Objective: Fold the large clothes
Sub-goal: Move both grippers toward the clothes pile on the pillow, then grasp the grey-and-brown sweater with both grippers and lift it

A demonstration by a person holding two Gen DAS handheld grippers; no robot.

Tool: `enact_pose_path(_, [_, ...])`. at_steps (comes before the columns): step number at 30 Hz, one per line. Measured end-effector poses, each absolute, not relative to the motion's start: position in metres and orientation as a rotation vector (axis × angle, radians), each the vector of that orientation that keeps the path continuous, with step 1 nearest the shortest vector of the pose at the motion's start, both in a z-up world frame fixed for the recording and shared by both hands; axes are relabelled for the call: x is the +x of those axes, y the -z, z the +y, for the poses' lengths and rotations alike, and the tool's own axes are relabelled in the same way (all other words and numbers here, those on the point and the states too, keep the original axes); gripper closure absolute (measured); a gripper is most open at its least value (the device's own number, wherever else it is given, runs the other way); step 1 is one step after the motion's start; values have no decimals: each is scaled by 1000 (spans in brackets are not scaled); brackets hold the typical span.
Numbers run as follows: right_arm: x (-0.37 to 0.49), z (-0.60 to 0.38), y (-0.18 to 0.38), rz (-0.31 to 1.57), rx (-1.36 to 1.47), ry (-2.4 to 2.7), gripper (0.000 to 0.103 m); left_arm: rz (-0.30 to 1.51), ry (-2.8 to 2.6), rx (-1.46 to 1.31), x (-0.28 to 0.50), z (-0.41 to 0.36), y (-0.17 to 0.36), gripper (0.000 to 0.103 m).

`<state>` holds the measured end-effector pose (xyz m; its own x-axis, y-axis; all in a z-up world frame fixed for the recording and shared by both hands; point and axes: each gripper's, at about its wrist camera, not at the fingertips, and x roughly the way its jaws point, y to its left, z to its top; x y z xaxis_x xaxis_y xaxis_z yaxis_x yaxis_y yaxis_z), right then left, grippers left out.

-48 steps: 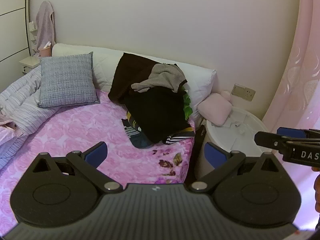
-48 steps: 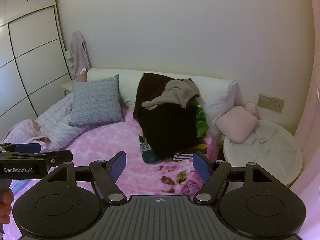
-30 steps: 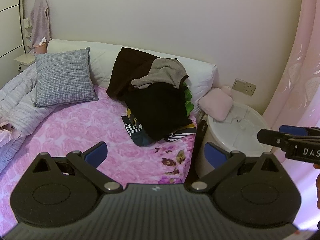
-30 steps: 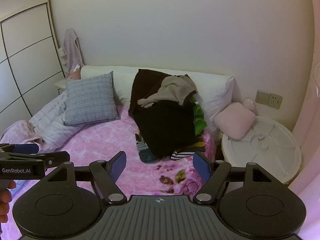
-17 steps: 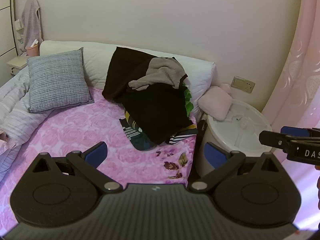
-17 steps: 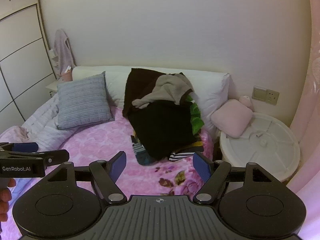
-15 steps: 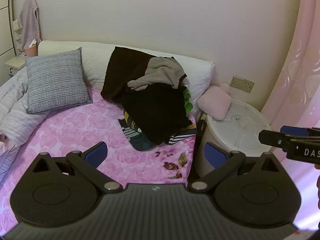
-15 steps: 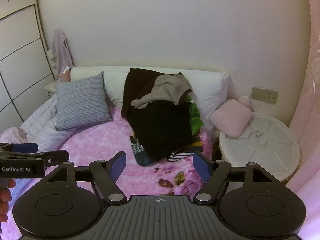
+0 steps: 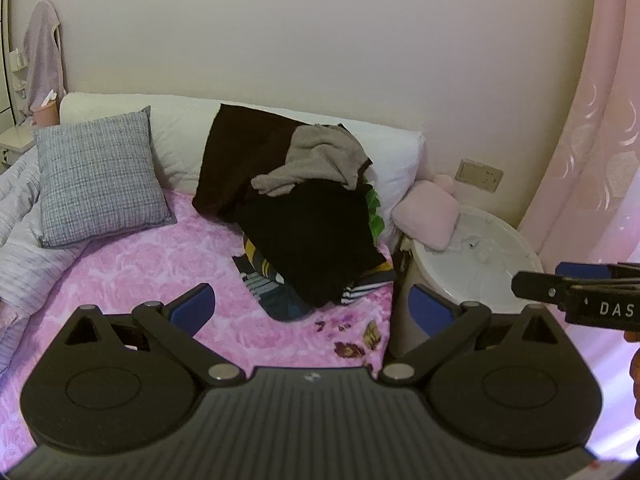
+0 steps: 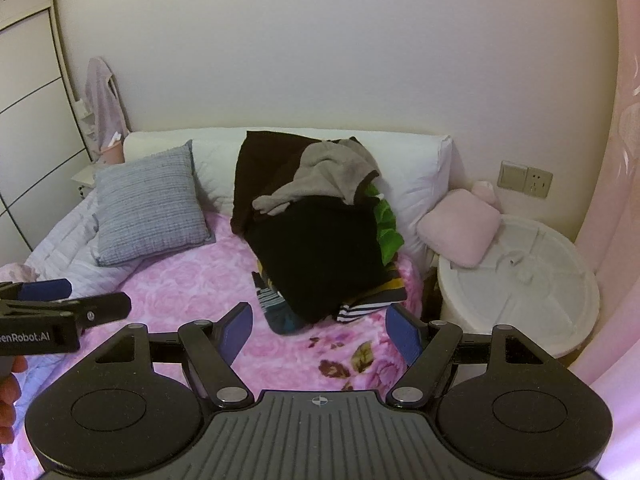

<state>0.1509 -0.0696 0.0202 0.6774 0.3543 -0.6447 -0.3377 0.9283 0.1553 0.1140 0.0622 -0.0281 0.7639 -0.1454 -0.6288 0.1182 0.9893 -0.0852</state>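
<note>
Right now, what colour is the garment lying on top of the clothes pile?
Grey-beige, draped over the pile's black and brown pieces; the garment shows best in the right wrist view.

1. The left gripper [image 9: 310,308], fingers spread wide and empty, hangs above the pink floral bedspread [image 9: 152,264].
2. A pile of clothes [image 9: 304,216] leans on the white pillow [image 9: 396,156].
3. The right gripper [image 9: 560,284] pokes in at the right edge.

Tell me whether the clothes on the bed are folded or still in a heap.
Still in a heap. The clothes pile lies jumbled against the white pillow, with a grey garment crumpled on top of the black one. None is folded.
</note>
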Motion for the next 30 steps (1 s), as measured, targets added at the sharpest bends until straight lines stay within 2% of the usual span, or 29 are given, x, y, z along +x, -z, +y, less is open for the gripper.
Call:
enact_pose_path(15, [209,-48,5,789,66,-471,32,756,55,-144,171,105,57,1])
enact_pose_path(23, [299,-41,36,814,59,-492,32,773,-10,-168,237,113,83,1])
enact_pose_path(30, [399,-36,64,818,33,-519,33,812,-62,-214,327,105,113,1])
